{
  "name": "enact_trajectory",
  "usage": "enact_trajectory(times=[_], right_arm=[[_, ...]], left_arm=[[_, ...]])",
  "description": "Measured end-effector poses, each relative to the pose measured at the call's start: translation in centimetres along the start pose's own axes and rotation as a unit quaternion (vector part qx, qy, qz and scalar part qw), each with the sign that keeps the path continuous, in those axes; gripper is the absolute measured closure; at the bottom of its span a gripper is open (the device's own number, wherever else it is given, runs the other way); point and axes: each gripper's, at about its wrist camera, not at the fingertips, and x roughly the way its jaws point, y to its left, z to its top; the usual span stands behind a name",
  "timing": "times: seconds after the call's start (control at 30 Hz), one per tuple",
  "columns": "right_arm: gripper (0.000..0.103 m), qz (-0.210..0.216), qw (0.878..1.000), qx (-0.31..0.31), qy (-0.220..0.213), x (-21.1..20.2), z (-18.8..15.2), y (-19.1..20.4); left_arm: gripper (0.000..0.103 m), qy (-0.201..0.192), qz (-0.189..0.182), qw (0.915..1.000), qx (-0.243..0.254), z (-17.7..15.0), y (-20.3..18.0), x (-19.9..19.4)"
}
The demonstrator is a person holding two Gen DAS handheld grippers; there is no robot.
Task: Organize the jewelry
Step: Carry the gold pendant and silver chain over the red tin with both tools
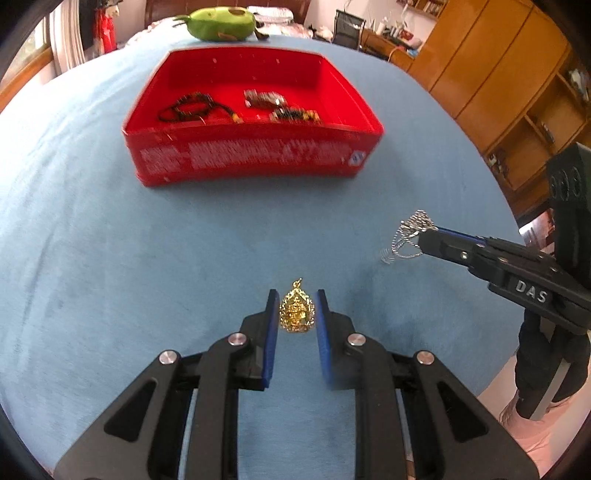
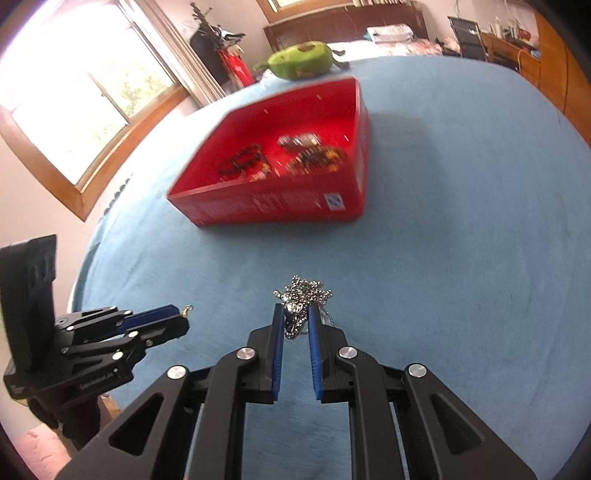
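A gold teardrop pendant (image 1: 297,312) sits between the blue pads of my left gripper (image 1: 297,293), which is shut on it above the blue tablecloth (image 1: 110,240). In the right wrist view the left gripper (image 2: 181,317) shows at the left with a gold clasp poking from its tip. My right gripper (image 2: 295,307) is shut on a bunched silver chain (image 2: 304,290); the left wrist view shows it (image 1: 424,236) at the right with the chain (image 1: 413,229) dangling. Farther back stands a red box (image 1: 251,129), holding a black bead bracelet (image 1: 188,107), a silver piece (image 1: 264,98) and a dark beaded bracelet (image 1: 295,114).
A green plush toy (image 1: 221,22) lies beyond the red box (image 2: 266,206) at the table's far edge. Wooden cabinets (image 1: 498,92) stand off to the right and a window (image 2: 74,92) to the left. The round table drops away near both grippers.
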Motion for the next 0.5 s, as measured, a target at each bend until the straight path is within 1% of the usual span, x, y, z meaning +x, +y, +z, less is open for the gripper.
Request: enact_trajectory(times=[0.1, 0.23, 0.4, 0.5], right_arm=[[0.091, 0.008, 1.0, -0.009, -0.015, -1.2, 0.9, 1.0], [0.09, 0.011, 0.999, -0.024, -0.032, -2.5, 2.9, 2.6], [0.09, 0.015, 0.998, -0.034, -0.052, -3.6, 6.4, 3.8], [0.091, 0.018, 0.997, -0.036, -0.06, -3.4, 8.8, 4.4]], left_arm=[[0.085, -0.014, 0.004, 0.9999, -0.001, 0.7, 0.4, -1.3], [0.085, -0.03, 0.003, 0.9995, -0.004, 2.1, 1.0, -3.0], [0.085, -0.059, 0.015, 0.9981, -0.007, 5.4, 2.2, -4.7], [0.085, -0.065, 0.017, 0.9976, -0.014, 7.6, 3.0, -4.9]])
